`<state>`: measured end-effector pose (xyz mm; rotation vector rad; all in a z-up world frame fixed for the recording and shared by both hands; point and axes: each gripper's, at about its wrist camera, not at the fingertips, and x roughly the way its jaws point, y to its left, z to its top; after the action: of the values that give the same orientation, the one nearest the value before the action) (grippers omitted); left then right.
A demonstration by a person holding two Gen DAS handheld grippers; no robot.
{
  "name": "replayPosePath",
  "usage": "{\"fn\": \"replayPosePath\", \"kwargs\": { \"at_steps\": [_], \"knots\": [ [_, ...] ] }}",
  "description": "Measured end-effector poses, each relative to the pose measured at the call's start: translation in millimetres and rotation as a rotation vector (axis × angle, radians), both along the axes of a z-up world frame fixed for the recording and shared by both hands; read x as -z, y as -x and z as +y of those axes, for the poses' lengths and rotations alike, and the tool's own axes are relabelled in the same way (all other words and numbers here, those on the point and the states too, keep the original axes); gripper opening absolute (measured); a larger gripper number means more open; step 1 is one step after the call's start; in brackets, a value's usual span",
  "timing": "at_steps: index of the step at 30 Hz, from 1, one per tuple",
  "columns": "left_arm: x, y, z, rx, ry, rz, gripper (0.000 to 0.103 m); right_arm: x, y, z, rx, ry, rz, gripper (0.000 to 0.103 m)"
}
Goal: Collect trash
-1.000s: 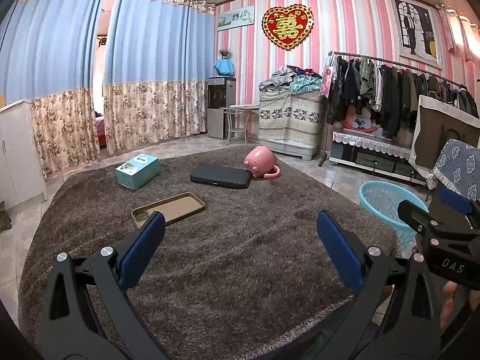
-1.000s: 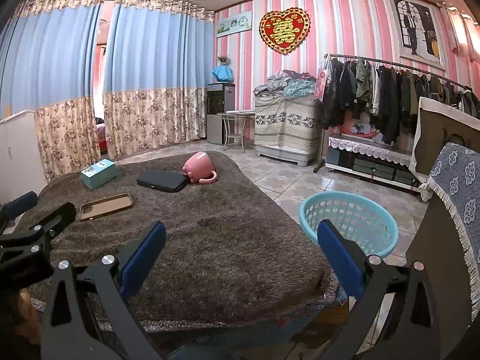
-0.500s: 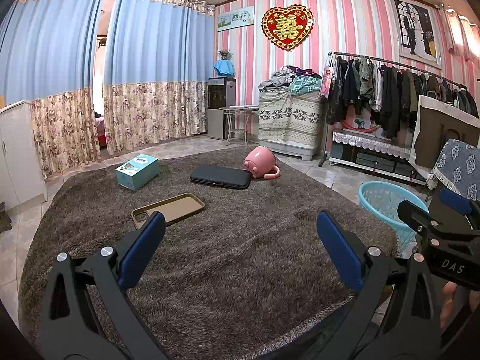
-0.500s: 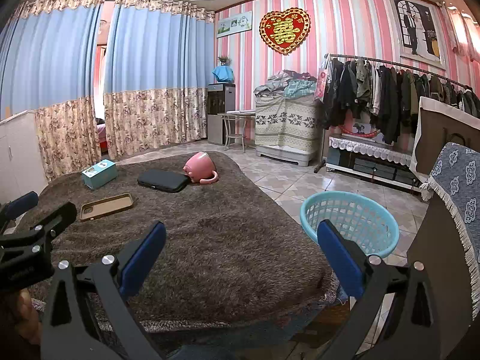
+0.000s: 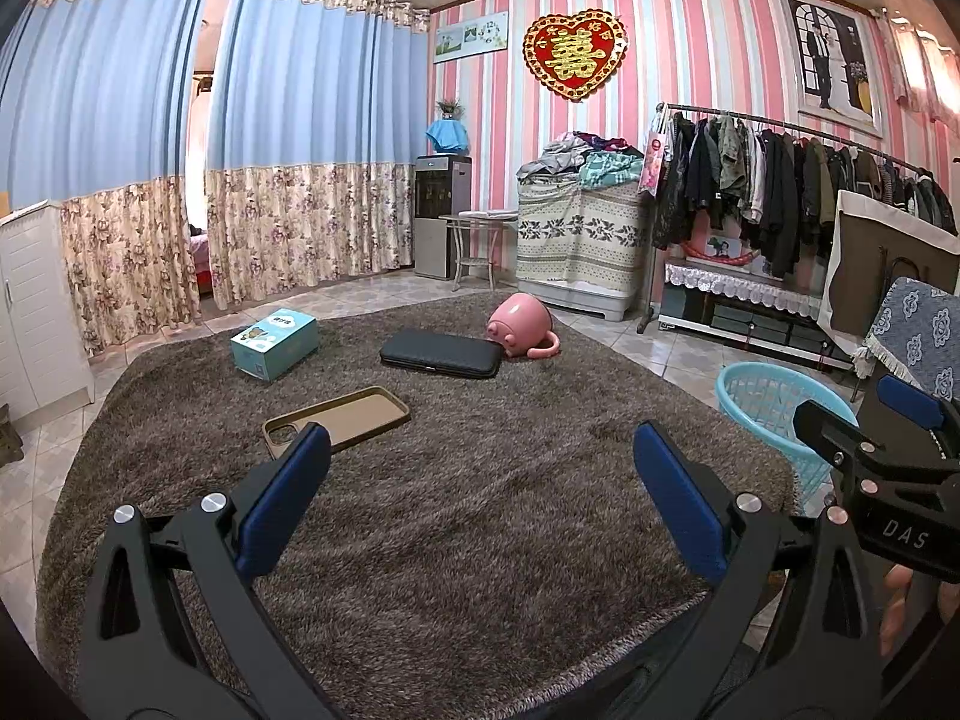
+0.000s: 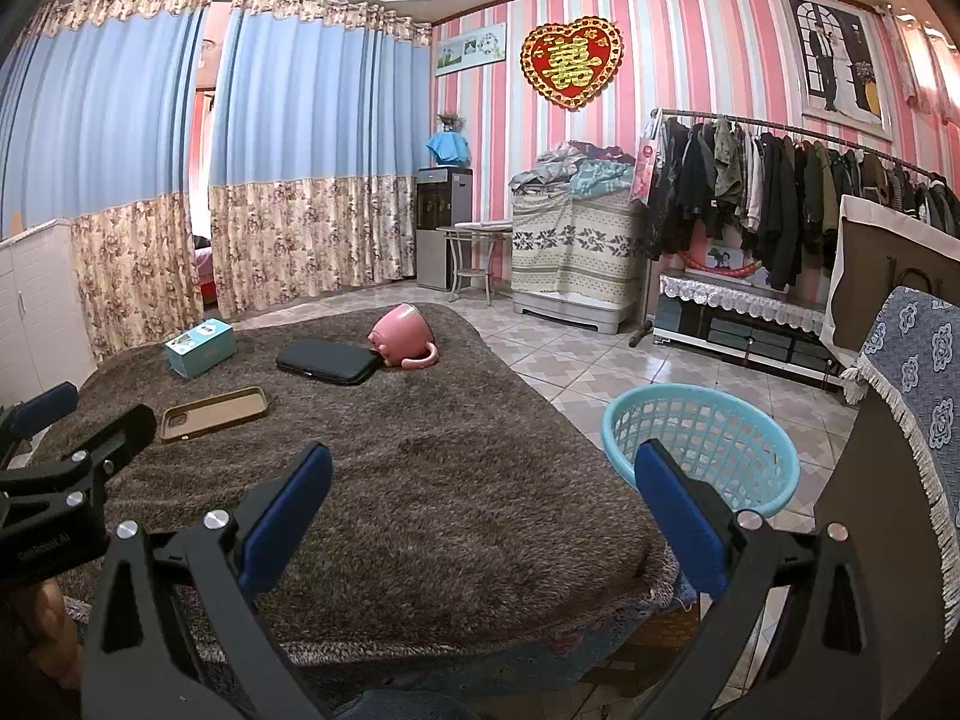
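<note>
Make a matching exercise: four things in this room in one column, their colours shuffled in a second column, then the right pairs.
Things:
1. mug
2. basket
3. phone case
4. flat pouch

Colours:
A. tan
B. black
C. pink
D. light blue

Pairs: 1-C, 2-D, 3-A, 4-B

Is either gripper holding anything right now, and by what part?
Nothing is held. The left gripper and right gripper are both open, with only the brown rug between their fingers.
</note>
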<state>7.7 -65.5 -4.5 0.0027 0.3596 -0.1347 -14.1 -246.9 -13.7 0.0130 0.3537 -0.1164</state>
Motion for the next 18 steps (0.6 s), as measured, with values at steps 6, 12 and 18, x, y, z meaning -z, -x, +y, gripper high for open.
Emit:
{"fn": "replayPosePath", "kwargs": {
  "at_steps": [6,12,18],
  "knots": [
    [0.8,0.5,-0.9,-0.001,0.0,-0.001,0.098,0.3,-0.2,0.5,0.001,0.0,-0.001,0.099],
    [0.9,0.0,0.2,0.0,0.001,0.0,0.098,0.7,-0.2,0.2,0.001,0.0,0.0,0.099],
    [1.3,-0.3,0.8,0.0,0.001,-0.001,0.098,0.9,-0.5,-0.3,0.0,0.0,0.0,0.099]
  ]
}}
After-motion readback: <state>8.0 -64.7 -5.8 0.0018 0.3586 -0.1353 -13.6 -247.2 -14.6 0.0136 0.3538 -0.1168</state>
